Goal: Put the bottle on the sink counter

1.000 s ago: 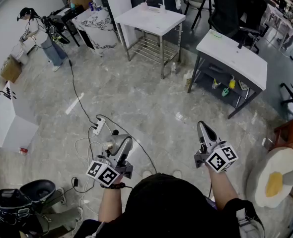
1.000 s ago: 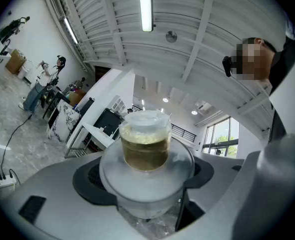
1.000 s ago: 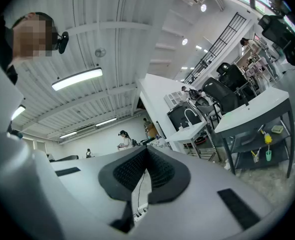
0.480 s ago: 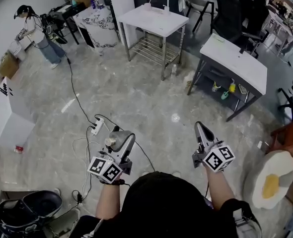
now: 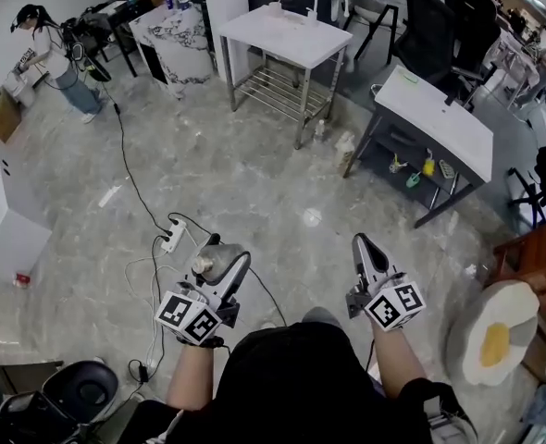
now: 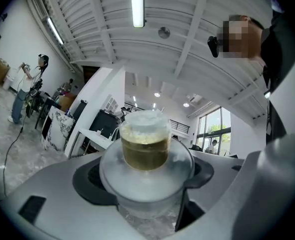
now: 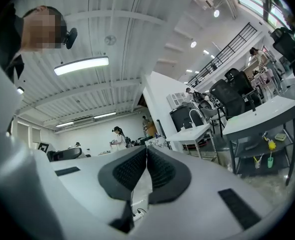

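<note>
Left gripper (image 5: 219, 266), clamped round the clear bottle (image 6: 146, 151) of amber liquid, holds it well apart from the white sink counter (image 5: 291, 37), so carry it upright and level across the floor; right gripper (image 7: 146, 170) is clenched, empty.

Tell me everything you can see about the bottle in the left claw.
The small clear plastic bottle stands upright between the jaws of the left claw, whose dark pads press its rounded, frosted-looking shoulder from both sides. Its narrow neck shows a yellowish-brown filling under a pale translucent cap, which is on. Its lower body is hidden between the jaws. It is held in the air above the grey marbled floor, touching nothing but the claw.
</note>
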A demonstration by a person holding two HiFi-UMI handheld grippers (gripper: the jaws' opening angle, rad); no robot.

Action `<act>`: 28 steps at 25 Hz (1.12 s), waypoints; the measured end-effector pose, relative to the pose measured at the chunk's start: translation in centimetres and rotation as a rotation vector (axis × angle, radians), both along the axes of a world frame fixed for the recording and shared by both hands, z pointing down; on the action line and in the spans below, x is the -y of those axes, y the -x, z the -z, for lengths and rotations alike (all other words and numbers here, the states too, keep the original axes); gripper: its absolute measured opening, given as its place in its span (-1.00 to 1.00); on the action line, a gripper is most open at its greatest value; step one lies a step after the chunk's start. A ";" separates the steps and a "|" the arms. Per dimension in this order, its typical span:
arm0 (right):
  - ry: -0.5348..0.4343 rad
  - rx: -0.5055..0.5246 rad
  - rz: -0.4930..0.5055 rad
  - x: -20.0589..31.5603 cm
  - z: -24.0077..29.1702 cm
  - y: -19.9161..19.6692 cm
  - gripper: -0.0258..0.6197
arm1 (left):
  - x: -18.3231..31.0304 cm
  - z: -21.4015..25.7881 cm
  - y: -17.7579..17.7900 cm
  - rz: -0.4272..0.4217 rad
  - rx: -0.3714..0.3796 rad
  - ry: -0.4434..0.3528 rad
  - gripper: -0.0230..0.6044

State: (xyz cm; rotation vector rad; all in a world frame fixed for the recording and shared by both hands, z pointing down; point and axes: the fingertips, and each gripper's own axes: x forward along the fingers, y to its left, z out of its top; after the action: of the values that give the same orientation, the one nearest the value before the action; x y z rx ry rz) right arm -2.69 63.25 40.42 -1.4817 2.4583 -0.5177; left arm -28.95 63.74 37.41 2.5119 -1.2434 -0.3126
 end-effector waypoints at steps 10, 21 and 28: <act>-0.053 0.017 0.034 7.4 0.3 0.3 -0.83 | 6.5 0.7 0.2 -0.011 -0.086 -0.011 0.20; -0.089 0.003 0.156 21.6 0.9 -3.6 -0.83 | 18.4 2.1 -3.5 0.072 -0.118 -0.041 0.20; -0.097 0.031 0.185 27.3 1.8 -7.0 -0.83 | 24.8 2.4 -8.4 0.054 -0.066 -0.044 0.20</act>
State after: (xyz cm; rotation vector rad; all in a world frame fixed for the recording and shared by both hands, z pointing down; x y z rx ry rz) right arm 4.31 35.91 38.59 -1.2081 2.5714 -0.4443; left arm -20.53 38.92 34.98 2.4868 -1.2935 -0.4369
